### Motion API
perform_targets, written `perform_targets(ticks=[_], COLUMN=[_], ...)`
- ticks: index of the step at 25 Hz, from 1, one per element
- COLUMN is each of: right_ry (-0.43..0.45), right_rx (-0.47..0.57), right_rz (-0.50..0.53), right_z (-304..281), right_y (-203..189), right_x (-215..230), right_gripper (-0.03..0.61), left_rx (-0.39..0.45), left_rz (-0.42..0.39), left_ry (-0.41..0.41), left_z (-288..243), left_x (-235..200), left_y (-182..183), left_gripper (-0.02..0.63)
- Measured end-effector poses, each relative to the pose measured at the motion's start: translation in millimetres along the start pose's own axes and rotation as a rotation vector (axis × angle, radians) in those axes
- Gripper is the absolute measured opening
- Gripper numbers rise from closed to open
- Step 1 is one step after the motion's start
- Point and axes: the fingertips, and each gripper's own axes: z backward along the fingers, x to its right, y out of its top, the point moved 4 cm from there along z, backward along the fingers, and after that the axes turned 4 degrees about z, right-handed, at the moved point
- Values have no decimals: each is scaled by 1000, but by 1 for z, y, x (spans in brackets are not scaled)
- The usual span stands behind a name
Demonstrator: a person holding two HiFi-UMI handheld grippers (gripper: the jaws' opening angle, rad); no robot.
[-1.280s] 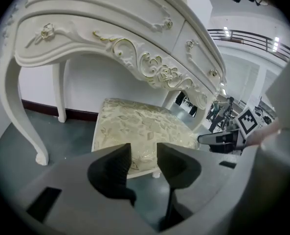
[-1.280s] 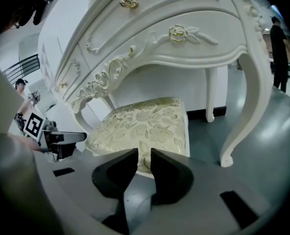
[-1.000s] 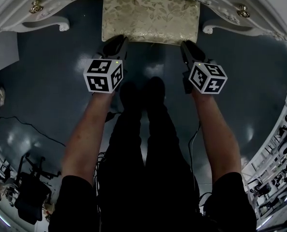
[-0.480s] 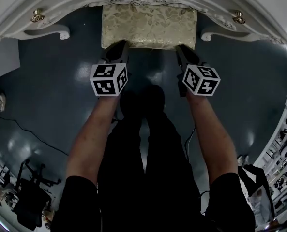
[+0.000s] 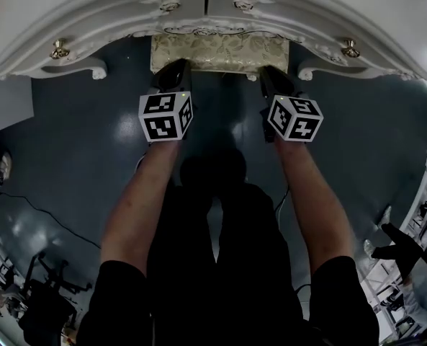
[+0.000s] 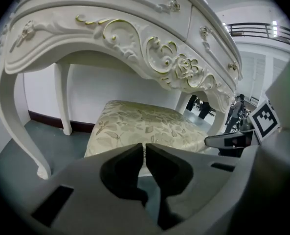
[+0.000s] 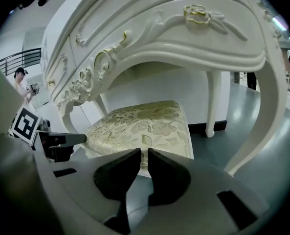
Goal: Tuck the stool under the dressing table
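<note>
the stool [image 5: 219, 51] sits mostly under the dressing table [image 5: 127, 13], just its front edge poking out, and the left gripper [image 6: 145, 150] and right gripper [image 7: 144, 154] are both closed on nothing, tips right at that edge near each corner

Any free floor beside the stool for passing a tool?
Bare floor between stool and left table leg; a narrower strip by the right table leg. Crowded at the stool's front edge, where left tool and right tool sit.
</note>
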Motion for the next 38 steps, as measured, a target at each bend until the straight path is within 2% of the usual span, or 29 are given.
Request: perform_targets(ticks=[7, 10, 13, 17, 21, 24, 27, 31, 38], right_ry=[-41, -70, -78, -60, -43, -38, -16, 17, 83], right_rx=[68, 102, 130, 134, 123, 86, 59, -5, -19], right_rz=[51, 41, 10, -10, -49, -77, -102, -57, 6], right_z=[-29, -37, -41, -49, -45, -28, -4, 34, 113], right_y=[28, 37, 43, 46, 48, 48, 46, 45, 71], right_x=[19, 32, 39, 35, 31, 26, 14, -13, -75], right_gripper=[61, 60, 60, 60, 61, 63, 63, 63, 63], left_rx=[56, 71, 91, 111, 78, 45, 15, -20, -12], left_rz=[-1, -24, -58, -32, 23, 97, 133, 182, 118], left_ry=[-23, -49, -18, 31, 27, 43, 42, 39, 4], left_z=[-28, -37, -43, -49, -47, -30, 0, 46, 135], left_x=[-3, 3, 7, -1, -7, -7, -2, 18, 59], left_y=[22, 25, 29, 35, 38, 34, 28, 22, 59], left_gripper=[23, 23, 21, 21, 21, 21, 21, 21, 21])
